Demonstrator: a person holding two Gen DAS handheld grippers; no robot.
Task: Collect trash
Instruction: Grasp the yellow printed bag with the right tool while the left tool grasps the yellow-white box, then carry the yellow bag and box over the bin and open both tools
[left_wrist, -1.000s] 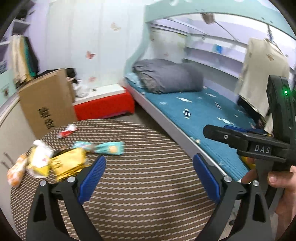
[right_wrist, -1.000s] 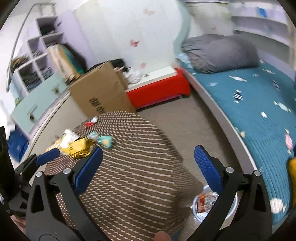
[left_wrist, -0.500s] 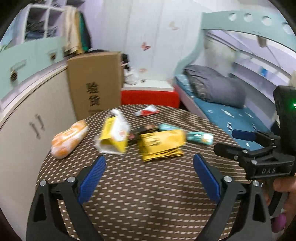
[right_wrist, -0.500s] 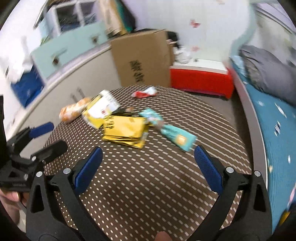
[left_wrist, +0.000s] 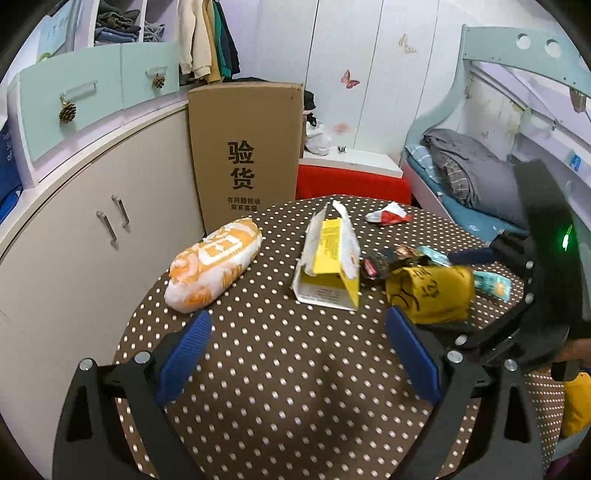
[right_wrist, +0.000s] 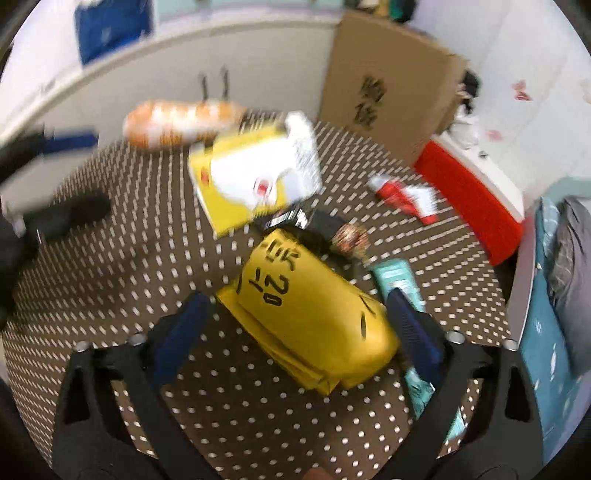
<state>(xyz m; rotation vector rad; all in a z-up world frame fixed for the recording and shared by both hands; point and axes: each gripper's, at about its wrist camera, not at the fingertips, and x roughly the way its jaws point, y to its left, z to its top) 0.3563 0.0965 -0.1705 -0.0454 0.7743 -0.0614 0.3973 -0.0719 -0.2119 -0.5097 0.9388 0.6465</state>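
Trash lies on a round table with a brown dotted cloth: an orange-and-white bag, a torn yellow-and-white box, a folded yellow bag with black writing, a teal wrapper and a red-and-white wrapper. My left gripper hovers open over bare cloth in front of the box. My right gripper straddles the yellow bag; its jaws are closing, and a gap shows at the left pad.
Small dark wrappers lie between the box and the yellow bag. A tall cardboard carton leans behind the table. A curved cabinet is on the left, a red bench behind, and a bed to the right.
Both views swung from the bed side to the table and came down closer to the trash. The right gripper now has the yellow bag between its fingers, which stand slightly narrower.
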